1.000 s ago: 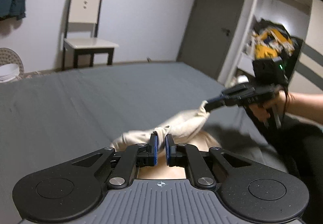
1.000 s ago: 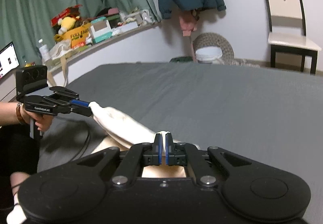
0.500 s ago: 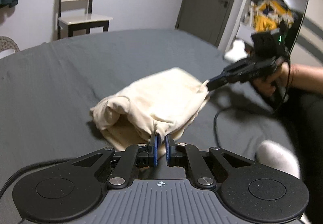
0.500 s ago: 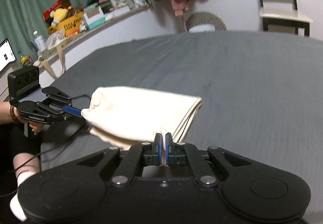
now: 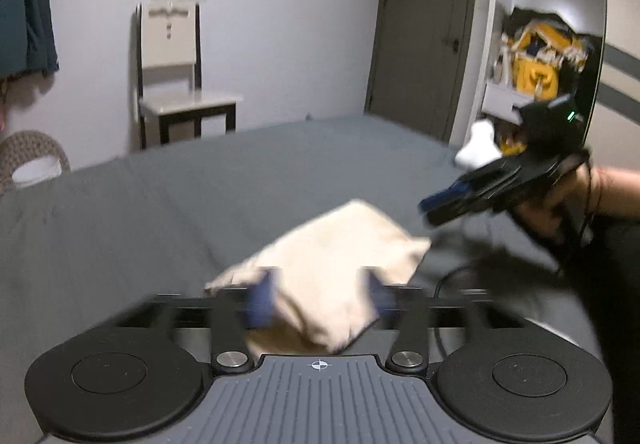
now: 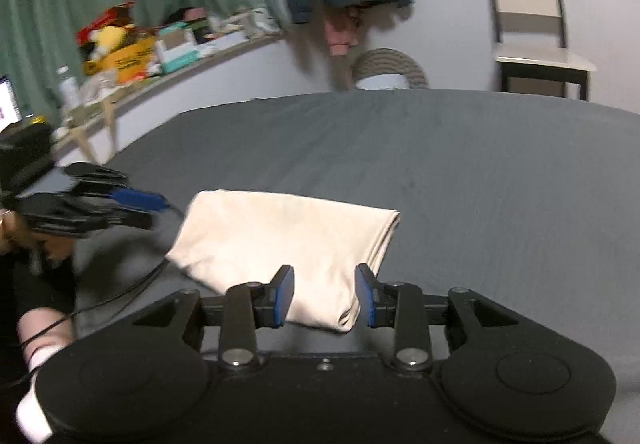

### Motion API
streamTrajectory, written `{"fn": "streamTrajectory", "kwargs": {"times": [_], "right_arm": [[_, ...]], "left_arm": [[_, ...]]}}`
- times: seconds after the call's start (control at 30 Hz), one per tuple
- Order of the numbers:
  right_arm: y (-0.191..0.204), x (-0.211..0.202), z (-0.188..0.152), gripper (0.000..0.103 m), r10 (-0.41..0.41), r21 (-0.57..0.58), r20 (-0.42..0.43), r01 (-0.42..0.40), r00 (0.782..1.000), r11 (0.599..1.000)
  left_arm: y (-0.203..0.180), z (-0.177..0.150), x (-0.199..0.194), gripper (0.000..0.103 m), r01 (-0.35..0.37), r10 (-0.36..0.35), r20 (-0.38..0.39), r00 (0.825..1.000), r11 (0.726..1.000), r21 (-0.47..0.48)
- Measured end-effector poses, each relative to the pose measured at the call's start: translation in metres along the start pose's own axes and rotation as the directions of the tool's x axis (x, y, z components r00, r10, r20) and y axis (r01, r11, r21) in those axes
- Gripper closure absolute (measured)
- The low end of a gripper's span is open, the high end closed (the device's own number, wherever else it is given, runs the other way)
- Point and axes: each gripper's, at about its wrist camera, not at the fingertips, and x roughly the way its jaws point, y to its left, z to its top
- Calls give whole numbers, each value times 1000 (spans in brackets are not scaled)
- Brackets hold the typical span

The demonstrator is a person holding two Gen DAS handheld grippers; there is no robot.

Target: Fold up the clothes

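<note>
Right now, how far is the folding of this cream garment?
Done: the cream garment lies folded in a flat rectangle on the grey bed. In hand: nothing; the left gripper and right gripper are both open. Left: perhaps only tidying the loose edge.

Yellow box (image 6: 127, 57) on the shelf (image 6: 192, 83): dark lettering is showing on its front, but it is blurring past reading.
Screen (image 6: 8, 105) at the left edge: lit, its content is not resolving into words.
Elsewhere: no legible text, brand or number is showing.
</note>
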Motion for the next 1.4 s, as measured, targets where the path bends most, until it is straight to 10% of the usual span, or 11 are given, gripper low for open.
{"fn": "streamTrajectory", "kwargs": {"times": [0.17,0.37,0.63,0.83,1.07,1.2,1.4], "right_arm": [[-10,28,13,57,-87,94,41,83,995,992],[-13,52,25,73,-41,189,91,23,995,982],[0,86,14,76,-37,150,-7,38,999,988],[-2,83,16,76,-28,210,11,25,1000,977],[74,58,10,69,-53,-129,48,59,997,990],[144,67,-2,68,-95,-392,21,96,995,915],[220,98,-33,66,-252,-704,-32,157,967,693]], "left_arm": [[2,14,28,22,-87,86,29,996,996,25],[17,19,57,22,134,-123,97,988,983,-121],[21,-5,89,22,78,-95,-130,987,988,-130],[10,-8,75,22,69,-78,-161,984,996,-65],[48,6,31,22,-45,26,-125,992,988,-149],[95,11,12,22,-152,121,-118,986,940,-305],[140,0,1,21,-182,139,-119,983,782,-596]]}}
